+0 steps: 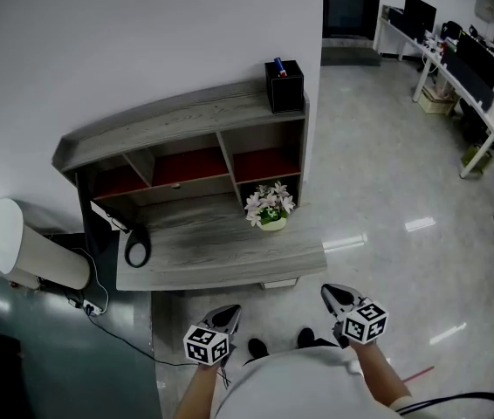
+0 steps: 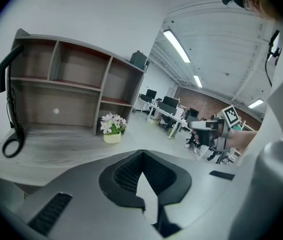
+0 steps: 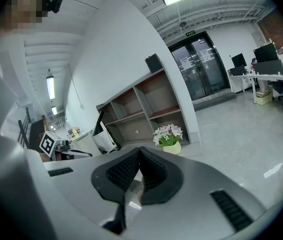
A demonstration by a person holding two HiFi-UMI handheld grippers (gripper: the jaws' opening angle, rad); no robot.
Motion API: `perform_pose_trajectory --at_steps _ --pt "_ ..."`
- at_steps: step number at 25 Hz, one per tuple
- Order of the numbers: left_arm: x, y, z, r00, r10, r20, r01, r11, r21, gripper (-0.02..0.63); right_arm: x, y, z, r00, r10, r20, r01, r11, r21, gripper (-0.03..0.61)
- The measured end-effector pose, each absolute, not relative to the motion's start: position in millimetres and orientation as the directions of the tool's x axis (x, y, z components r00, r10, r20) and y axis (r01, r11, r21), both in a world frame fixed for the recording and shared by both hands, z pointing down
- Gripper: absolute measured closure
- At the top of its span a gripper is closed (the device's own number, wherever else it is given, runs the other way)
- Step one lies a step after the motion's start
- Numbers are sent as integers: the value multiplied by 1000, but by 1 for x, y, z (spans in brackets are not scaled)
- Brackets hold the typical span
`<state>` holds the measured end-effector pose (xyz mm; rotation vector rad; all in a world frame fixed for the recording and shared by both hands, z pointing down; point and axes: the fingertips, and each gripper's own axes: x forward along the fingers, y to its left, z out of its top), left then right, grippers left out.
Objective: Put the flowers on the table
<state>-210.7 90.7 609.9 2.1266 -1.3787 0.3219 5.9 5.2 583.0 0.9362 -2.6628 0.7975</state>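
A small pot of white and pink flowers (image 1: 270, 206) stands on the grey wooden table (image 1: 221, 256), near its right end, in front of the shelf unit. The pot also shows in the left gripper view as flowers (image 2: 113, 126) and in the right gripper view as flowers (image 3: 168, 135). My left gripper (image 1: 229, 312) and right gripper (image 1: 331, 291) hang side by side close to the person's body, short of the table's front edge. Both point toward the table. The jaws of the left gripper (image 2: 142, 155) and of the right gripper (image 3: 140, 151) are shut with nothing between them.
A shelf unit (image 1: 186, 138) with red-backed compartments rises at the table's back, with a black pen box (image 1: 284, 86) on top. A black ring-shaped cable thing (image 1: 136, 250) lies at the table's left. A white cylinder (image 1: 3, 238) stands far left. Office desks with monitors (image 1: 474, 68) line the right.
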Motion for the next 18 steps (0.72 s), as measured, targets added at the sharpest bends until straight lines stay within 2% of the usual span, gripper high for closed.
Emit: perform_pose_trajectory --at_steps 18 --pt "-230 90 615 454 -736 502 -887 -319 335 603 0 -7 570 -748 -561 355 -664 636 -394 561"
